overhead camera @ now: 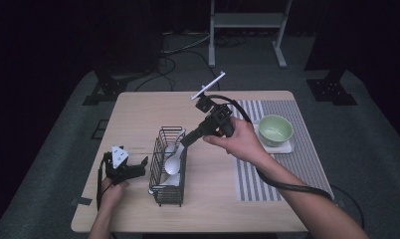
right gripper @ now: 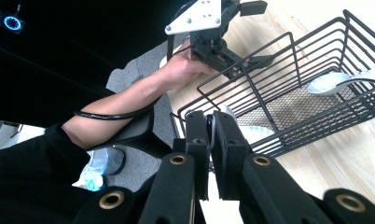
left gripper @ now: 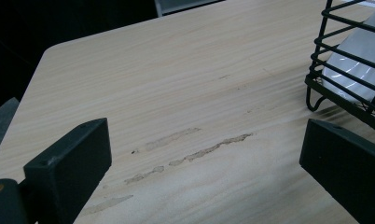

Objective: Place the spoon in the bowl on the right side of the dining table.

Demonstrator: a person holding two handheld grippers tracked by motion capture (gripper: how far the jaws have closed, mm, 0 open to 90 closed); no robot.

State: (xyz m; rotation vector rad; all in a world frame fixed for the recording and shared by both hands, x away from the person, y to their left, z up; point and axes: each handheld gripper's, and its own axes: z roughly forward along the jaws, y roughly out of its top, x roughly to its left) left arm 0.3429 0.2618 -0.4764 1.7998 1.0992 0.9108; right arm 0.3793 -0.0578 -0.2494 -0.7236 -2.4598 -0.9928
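A black wire basket (overhead camera: pixel 166 198) stands left of the table's middle with white spoons (overhead camera: pixel 172 162) in it. My right gripper (overhead camera: pixel 186 141) slants down over the basket's far rim. In the right gripper view its jaws (right gripper: pixel 211 123) are shut on the thin handle of a white spoon (right gripper: pixel 253 133) whose bowl lies low in the basket (right gripper: pixel 288 93). Another spoon (right gripper: pixel 335 84) rests at the far end. My left gripper (overhead camera: pixel 138 168) sits on the table just left of the basket, open with nothing between its jaws (left gripper: pixel 204 140). The basket's corner (left gripper: pixel 325 51) shows at its right.
A green bowl (overhead camera: pixel 275 130) sits on a white coaster on a striped placemat (overhead camera: pixel 287 164) at the table's right. Bare wood (left gripper: pixel 176 93) lies left of the basket. The left hand and its gripper (right gripper: pixel 255 32) are beyond the basket in the right gripper view.
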